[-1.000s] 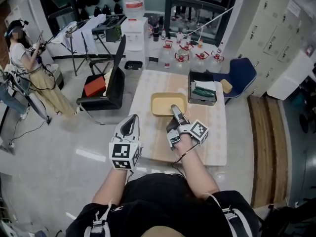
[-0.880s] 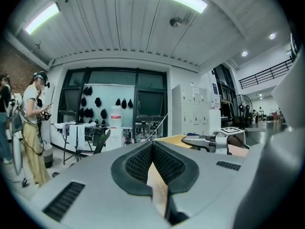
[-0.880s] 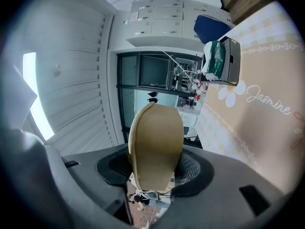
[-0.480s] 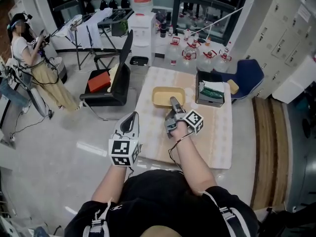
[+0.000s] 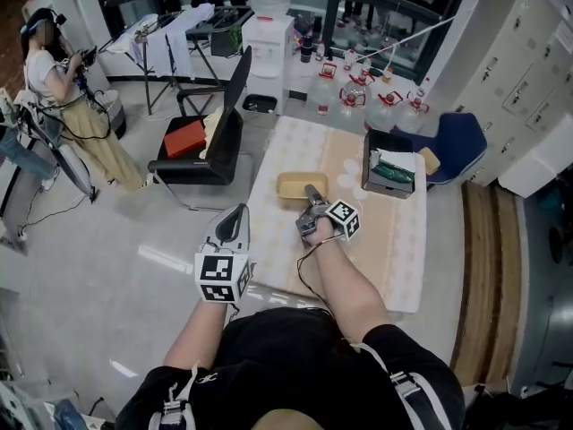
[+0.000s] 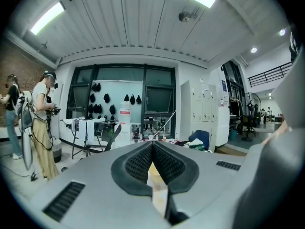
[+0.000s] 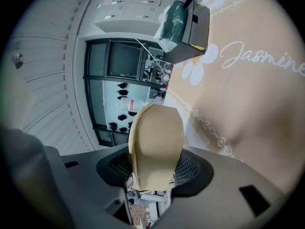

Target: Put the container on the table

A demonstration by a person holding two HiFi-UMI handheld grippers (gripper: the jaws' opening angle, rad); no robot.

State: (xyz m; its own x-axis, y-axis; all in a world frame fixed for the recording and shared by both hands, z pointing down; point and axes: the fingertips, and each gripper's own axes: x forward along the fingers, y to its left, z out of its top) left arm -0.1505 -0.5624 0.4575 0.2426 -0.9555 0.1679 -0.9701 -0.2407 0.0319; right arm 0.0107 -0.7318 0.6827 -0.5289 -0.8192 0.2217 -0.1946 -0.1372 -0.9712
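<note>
Fingers (image 7: 190,168) of right gripper (image 5: 310,194) clamped on container (image 5: 288,184) wall; left gripper (image 5: 235,215) fingers pressed together, empty.

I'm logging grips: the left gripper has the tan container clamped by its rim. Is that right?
Not the left. The right gripper has the tan container clamped by its rim, as the right gripper view shows: the rim sits between its pads. The left gripper is shut on nothing.
</note>
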